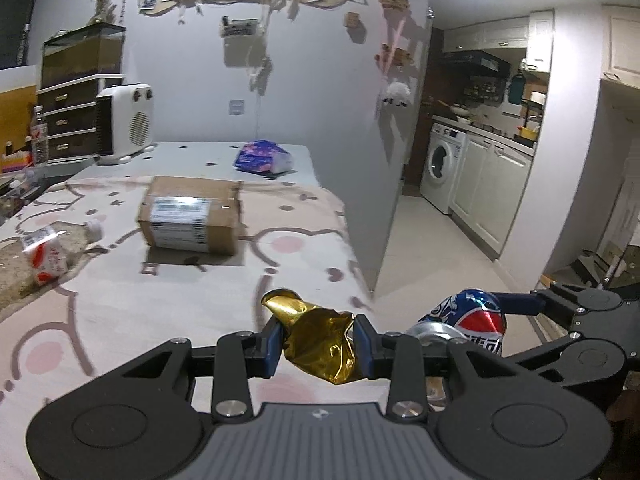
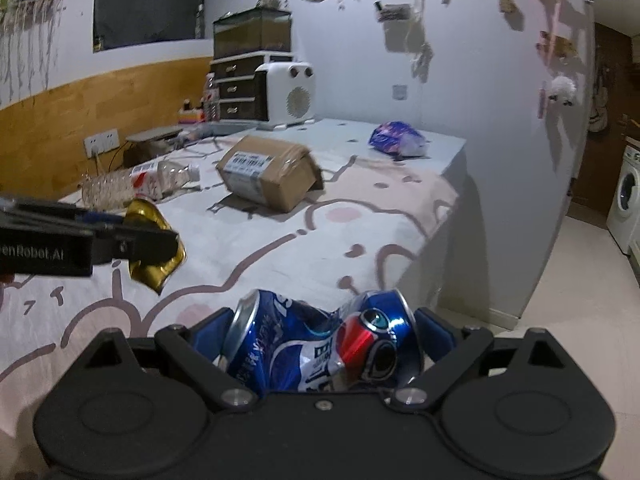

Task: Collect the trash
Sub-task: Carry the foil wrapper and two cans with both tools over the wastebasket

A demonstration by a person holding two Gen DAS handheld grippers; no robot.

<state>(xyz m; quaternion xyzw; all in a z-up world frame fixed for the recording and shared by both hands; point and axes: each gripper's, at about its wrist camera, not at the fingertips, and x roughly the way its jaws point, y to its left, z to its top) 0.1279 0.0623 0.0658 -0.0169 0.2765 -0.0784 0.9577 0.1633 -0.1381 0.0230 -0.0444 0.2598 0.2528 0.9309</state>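
Note:
My left gripper (image 1: 316,340) is shut on a crumpled gold foil wrapper (image 1: 320,344), held above the bed. From the right wrist view the same gold wrapper (image 2: 154,248) shows at the left in the left gripper (image 2: 144,240). My right gripper (image 2: 324,340) is shut on a crushed blue cola can (image 2: 320,344), lying sideways between the blue pads. In the left wrist view the can (image 1: 472,320) sits at the right in the right gripper (image 1: 480,328). On the bed lie a cardboard parcel (image 1: 192,216), an empty plastic bottle (image 1: 52,252) and a purple bag (image 1: 262,156).
The bed (image 1: 120,320) with a pink-patterned cover fills the left. A white heater (image 1: 126,124) and a drawer unit (image 1: 68,120) stand behind it. A wall corner (image 1: 380,240) borders the bed's right side; beyond it lies open floor (image 1: 432,264) and a washing machine (image 1: 442,168).

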